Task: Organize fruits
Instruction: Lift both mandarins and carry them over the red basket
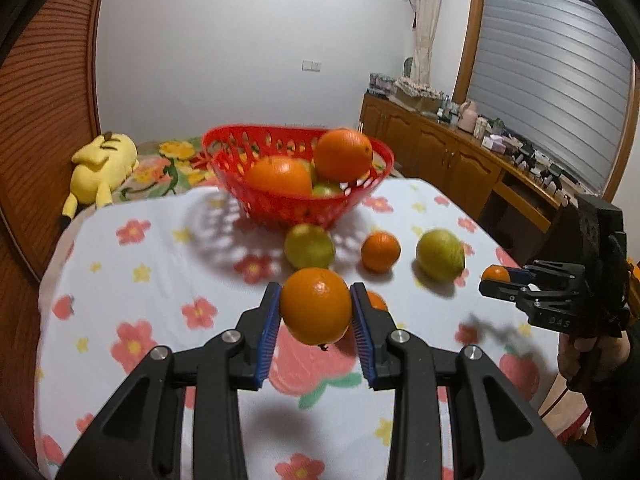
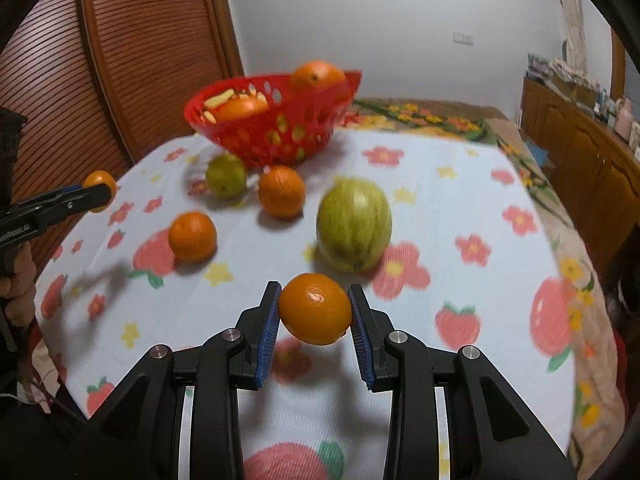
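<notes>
A white cloth printed with red flowers and strawberries was spread over the table. A yellow plush toy was seen lying at middle left. A wooden sideboard, cluttered on top, was noted at right, below a shuttered window.

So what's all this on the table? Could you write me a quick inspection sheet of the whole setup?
Surface: table under a flowered cloth.
Job's things: red basket at the far end holding oranges; on the cloth, two small oranges, a small green fruit and a large green fruit.
Clutter: nothing seen on the table.
Grippers: left gripper shut on an orange; right gripper shut on another orange; both lifted clear.
Cables: nothing seen.
Surroundings: yellow plush toy, wooden sideboard with bottles, window blind.
</notes>
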### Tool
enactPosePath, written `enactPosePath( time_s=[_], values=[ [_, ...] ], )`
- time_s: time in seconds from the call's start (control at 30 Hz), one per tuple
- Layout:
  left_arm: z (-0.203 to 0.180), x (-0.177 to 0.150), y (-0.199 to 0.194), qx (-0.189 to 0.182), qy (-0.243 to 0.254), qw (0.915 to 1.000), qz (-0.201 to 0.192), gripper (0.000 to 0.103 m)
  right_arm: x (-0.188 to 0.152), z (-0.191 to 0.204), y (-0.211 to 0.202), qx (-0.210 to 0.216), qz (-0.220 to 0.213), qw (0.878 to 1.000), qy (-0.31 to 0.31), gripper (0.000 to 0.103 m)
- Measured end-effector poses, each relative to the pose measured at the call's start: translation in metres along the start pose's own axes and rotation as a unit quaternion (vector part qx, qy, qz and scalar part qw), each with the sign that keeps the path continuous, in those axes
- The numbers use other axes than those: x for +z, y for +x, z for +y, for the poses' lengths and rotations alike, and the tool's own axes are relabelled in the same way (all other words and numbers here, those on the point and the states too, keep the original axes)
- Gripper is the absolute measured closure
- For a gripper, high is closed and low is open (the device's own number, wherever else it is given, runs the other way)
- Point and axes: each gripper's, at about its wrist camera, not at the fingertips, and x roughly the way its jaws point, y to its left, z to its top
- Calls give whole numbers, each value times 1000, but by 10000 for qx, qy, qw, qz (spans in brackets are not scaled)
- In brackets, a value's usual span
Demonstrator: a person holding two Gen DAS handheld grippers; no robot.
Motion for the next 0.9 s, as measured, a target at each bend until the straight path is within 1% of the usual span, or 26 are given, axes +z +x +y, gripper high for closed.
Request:
enactPosePath(
  time_s=[0.23, 0.47, 0.7, 0.9],
  values=[
    [0, 23, -9, 33, 79, 9997, -232, 71, 41, 11, -24, 41, -387, 9990, -217, 70],
    [3, 40, -16, 38, 104, 9991, -397, 71, 74, 26, -35, 87, -653, 9968, -455, 70],
    [5, 53, -17, 84, 153, 9987, -469, 71, 100, 40, -32, 155, -717, 9952, -644, 70],
    [11, 58, -8, 110, 186, 9987, -462, 71, 121, 46, -14, 239, -649, 9950, -714, 70]
  ],
)
